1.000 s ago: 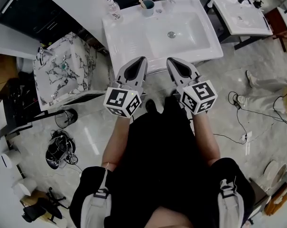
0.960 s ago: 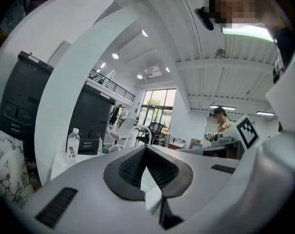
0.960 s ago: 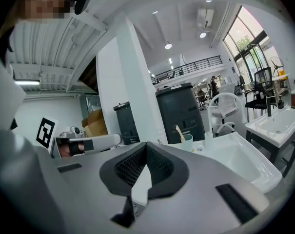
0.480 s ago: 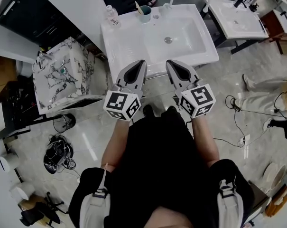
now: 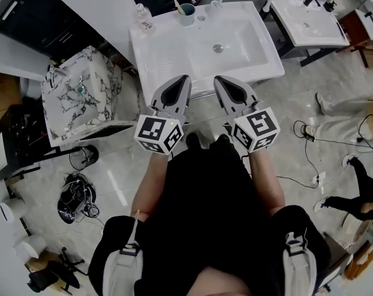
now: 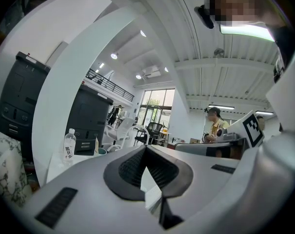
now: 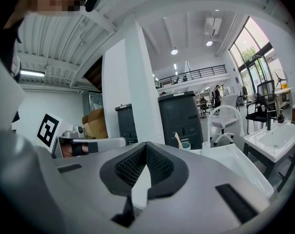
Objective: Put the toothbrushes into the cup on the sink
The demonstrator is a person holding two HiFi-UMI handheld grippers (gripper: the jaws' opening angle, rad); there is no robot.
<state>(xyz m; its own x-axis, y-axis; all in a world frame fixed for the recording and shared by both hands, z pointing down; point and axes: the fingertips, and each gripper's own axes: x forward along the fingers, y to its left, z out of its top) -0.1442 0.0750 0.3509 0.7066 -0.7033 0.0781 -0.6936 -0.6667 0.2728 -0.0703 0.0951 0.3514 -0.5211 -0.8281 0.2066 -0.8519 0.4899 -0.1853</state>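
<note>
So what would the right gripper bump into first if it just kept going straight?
Most likely the sink, whose front edge lies just ahead of the right gripper. If held above the rim, it would pass over the basin toward the cup; height is hard to judge.

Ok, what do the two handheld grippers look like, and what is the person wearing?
Both the left gripper and right gripper have pale grey tapering shells with dark oval insets on top and black ribbed pads lining the jaws. Each carries a white cube with black square markers at its rear. The person wears a black top and light grey shoulder straps.
</note>
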